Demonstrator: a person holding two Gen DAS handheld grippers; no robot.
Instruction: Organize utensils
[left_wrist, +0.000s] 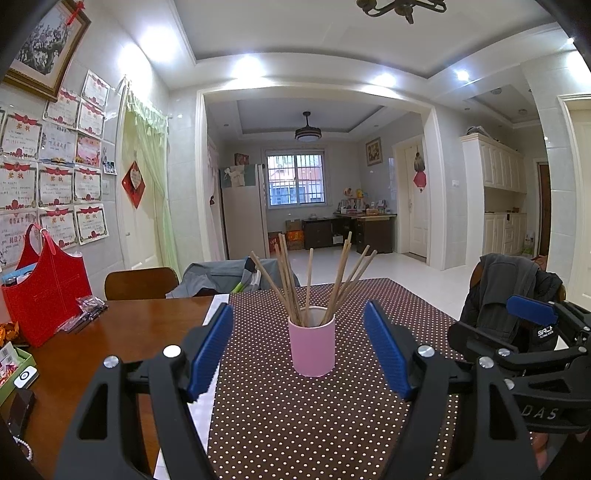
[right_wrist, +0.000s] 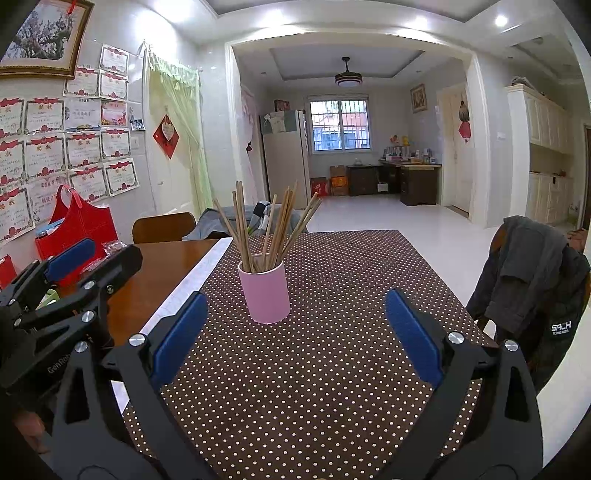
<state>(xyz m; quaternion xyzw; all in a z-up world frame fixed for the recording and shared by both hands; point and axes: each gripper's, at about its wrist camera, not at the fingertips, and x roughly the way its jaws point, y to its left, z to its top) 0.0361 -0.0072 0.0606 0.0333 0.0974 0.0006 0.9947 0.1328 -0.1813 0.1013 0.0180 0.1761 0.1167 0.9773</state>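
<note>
Both sets of fingers are spread and empty: the left gripper (left_wrist: 299, 347) frames the pink cup (left_wrist: 312, 345) head-on, and the right gripper (right_wrist: 295, 332) hovers near its right. The cup stands upright on the dotted cloth (left_wrist: 332, 424) covering the bench. The chopsticks (left_wrist: 295, 280) stand inside, long axes near vertical, fanning outward, likely already gathered.

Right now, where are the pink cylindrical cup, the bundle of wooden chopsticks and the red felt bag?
pink cylindrical cup (left_wrist: 313, 347): left wrist view, middle of its side wall.
bundle of wooden chopsticks (right_wrist: 275, 229): right wrist view, shafts above the cup rim.
red felt bag (left_wrist: 48, 295): left wrist view, front panel.
</note>
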